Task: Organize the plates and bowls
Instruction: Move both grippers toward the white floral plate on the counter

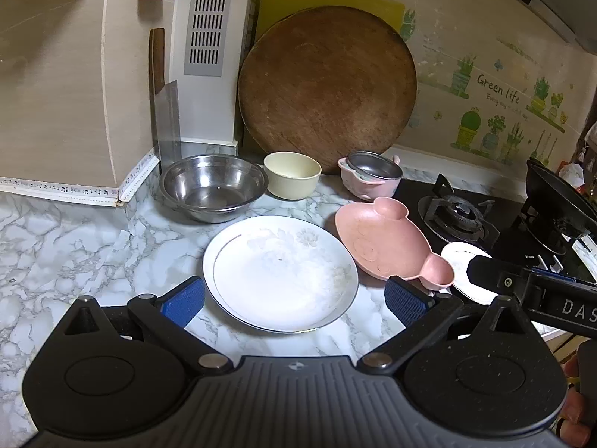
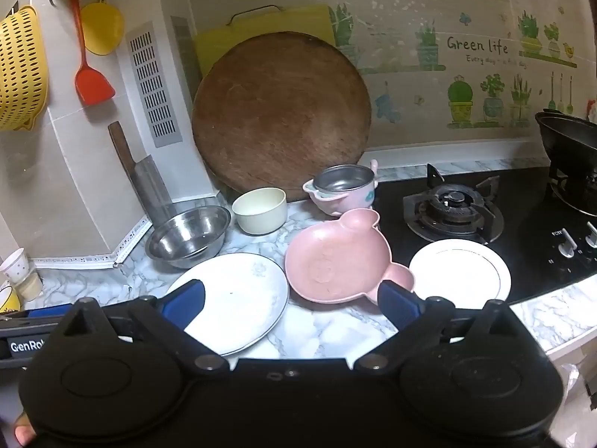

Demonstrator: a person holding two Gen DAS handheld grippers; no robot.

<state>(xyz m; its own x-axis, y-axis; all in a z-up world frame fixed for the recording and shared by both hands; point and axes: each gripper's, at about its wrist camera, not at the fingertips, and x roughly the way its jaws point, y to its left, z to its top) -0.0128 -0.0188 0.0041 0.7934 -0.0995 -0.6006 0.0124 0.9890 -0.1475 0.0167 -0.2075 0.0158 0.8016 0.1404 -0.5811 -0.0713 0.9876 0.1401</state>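
Stacking looks like the sensible reading of the task, and nothing is stacked yet, so the order below runs from the biggest piece down. Large round white china plate with a thin silver rim line (image 1: 280,274) lies flat on the grey-veined marble counter (image 1: 74,246), lower centre of the left wrist frame, directly ahead of the left gripper (image 1: 294,300); both blue-padded fingers are spread wide with nothing between them, one on each side of the plate's near edge. Judgement: this plate should serve as the base, so leave it put and bring the others to it. Pink bear-shaped plastic dish (image 2: 337,261) sits just right of it, centre of the right wrist frame, its near ear close to the right blue pad; whether they touch I cannot tell. Right gripper (image 2: 294,304) is likewise splayed and empty. Small white round plate with a silver ring (image 2: 459,274) rests right of the dish on the black glass hob (image 2: 522,201). Round stainless steel bowl (image 1: 213,186), pale cream cup-like bowl (image 1: 293,174) and pink two-handled steel-lined child's bowl (image 1: 369,179) stand in a row at upper centre, under the leaning round wooden chopping board (image 1: 328,89). Advice: pinch thin rims squarely, lift level, lower gently; glazed china is likely slippery. Nest bowls steel first, cream inside.
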